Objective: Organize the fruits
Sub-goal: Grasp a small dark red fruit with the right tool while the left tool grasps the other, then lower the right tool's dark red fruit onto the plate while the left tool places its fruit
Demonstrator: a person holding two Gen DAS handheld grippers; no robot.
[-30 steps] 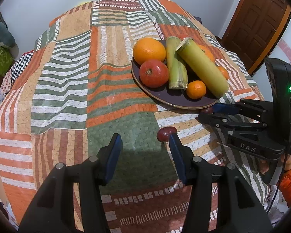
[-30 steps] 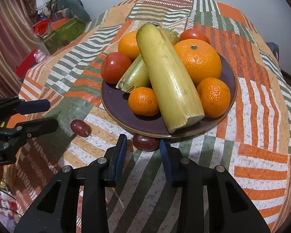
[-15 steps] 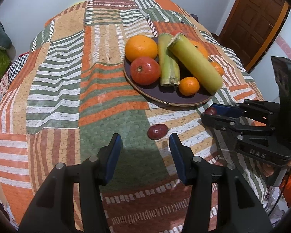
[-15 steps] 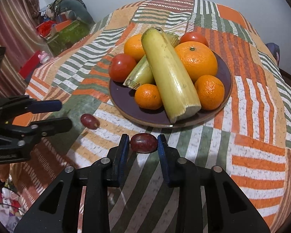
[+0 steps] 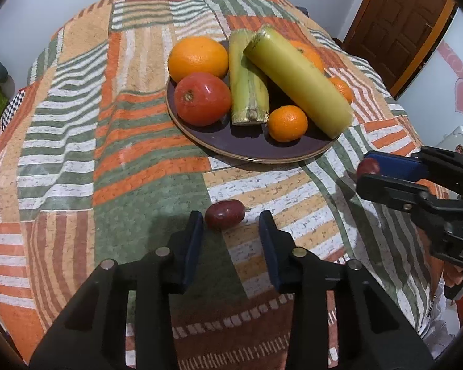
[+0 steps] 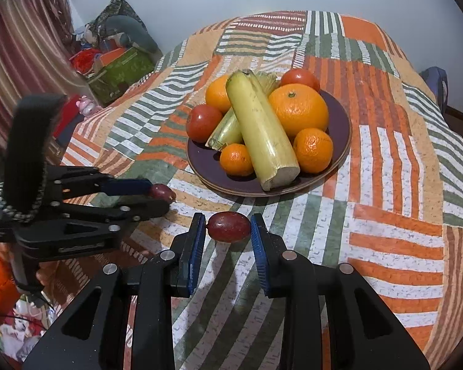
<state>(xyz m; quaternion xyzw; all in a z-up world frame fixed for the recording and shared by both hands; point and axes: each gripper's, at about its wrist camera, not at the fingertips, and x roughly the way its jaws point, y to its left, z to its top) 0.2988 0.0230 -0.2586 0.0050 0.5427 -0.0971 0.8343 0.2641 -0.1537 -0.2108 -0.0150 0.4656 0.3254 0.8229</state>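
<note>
A dark purple plate [image 5: 247, 151] [image 6: 206, 166] holds oranges, tomatoes and two green cane stalks. A small dark red fruit [image 5: 225, 214] [image 6: 162, 191] lies on the patchwork cloth between the fingertips of my left gripper [image 5: 230, 220] [image 6: 159, 195]. The jaws are closing; the fruit sits close to the left pad with a gap to the right pad. My right gripper [image 6: 228, 231] [image 5: 365, 171] is shut on a second dark red fruit [image 6: 229, 226] [image 5: 367, 166], held above the cloth in front of the plate.
The patchwork cloth [image 5: 77, 141] covers the whole round table and drops off at its edges. A wooden door [image 5: 395, 27] stands at the far right. Boxes and clutter [image 6: 117, 61] lie on the floor beyond the table's left side, by a striped curtain.
My left gripper came forward and down until the loose fruit lay between its fingers, and the jaws narrowed. My right gripper took hold of the fruit by the plate's rim and lifted it.
</note>
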